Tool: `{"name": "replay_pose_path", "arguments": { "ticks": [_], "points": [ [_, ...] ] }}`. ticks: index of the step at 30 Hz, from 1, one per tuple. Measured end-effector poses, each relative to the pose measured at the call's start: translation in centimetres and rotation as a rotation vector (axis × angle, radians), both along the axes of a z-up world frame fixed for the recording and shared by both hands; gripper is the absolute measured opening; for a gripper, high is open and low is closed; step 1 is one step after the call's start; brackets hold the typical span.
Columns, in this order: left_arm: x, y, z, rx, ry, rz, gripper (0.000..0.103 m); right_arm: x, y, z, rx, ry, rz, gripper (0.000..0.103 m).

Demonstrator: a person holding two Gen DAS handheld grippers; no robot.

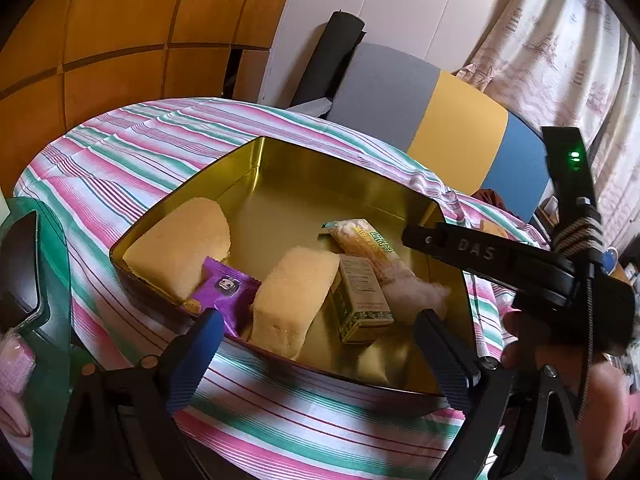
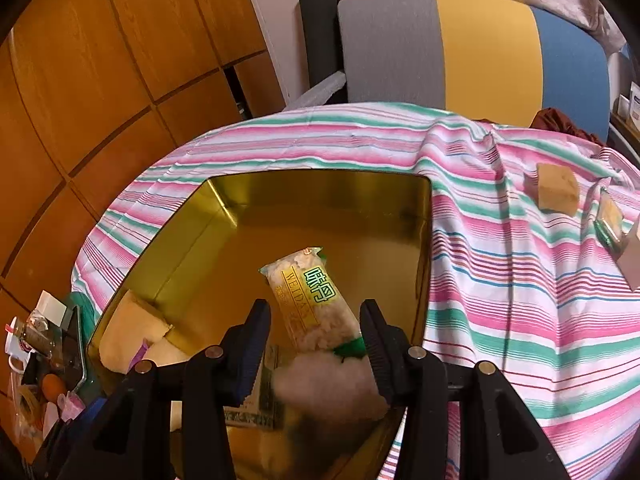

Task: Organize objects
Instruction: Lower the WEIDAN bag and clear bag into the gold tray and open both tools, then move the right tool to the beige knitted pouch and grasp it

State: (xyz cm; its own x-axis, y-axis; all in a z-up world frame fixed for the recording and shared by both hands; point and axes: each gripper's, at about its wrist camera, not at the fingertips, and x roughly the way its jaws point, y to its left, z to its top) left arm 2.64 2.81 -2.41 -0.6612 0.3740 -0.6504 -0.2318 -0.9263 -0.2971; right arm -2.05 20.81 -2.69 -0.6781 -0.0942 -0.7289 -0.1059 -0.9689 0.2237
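Tin: gold tin (image 1: 280, 168) sits on the striped worktop (image 1: 120, 148), open, far half bare.
In the tin: 2 sponge cakes, 1 at the left (image 1: 180, 248) and 1 in the middle (image 1: 288, 304); a purple packet (image 1: 226, 292) between them; a small box (image 1: 362, 300); a rice bar (image 2: 310, 304); a white fluffy wad (image 2: 332, 384) at the near right.
Still out: a tan cube (image 2: 556, 190) and a green-edged packet (image 2: 610, 220) lie on the cloth far right of the tin, well apart from it.
Left claw (image 1: 316, 332): spread wide, nothing between its fingers, hanging over the tin's near edge.
Right claw (image 2: 316, 320): partly spread above the rice bar and wad; the bar's near end and the wad lie between the fingers. I cannot tell whether the pads touch either. From the left view its fingertips are hidden behind its own body.
Progress: most items look boxed, judged by the count, 6 in and 2 out.
Left to do: likely fetch the 2 far-right items. No lid is in view.
Left edge: clutter near the worktop's left side, too small to name.
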Motion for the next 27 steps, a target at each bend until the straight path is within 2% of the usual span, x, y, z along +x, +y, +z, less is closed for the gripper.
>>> {"name": "replay_pose_path", "arguments": {
  "ticks": [4,7,13,27],
  "points": [
    [0.3,0.4,0.1,-0.009,0.011,-0.014,0.097,1.2,0.4,1.0,0.02,0.037,-0.008,0.047],
    [0.6,0.8,0.4,-0.024,0.032,-0.028,0.098,2.4,1.0,1.8,0.074,0.074,-0.02,0.047],
    [1.3,1.9,0.5,-0.047,0.053,-0.061,0.102,5.4,4.8,2.4,0.138,0.11,-0.105,0.047],
    [3.7,7.4,1.0,-0.09,0.067,-0.244,0.103,13.2,18.6,-2.5,0.164,-0.029,-0.431,0.047]
  ]
}}
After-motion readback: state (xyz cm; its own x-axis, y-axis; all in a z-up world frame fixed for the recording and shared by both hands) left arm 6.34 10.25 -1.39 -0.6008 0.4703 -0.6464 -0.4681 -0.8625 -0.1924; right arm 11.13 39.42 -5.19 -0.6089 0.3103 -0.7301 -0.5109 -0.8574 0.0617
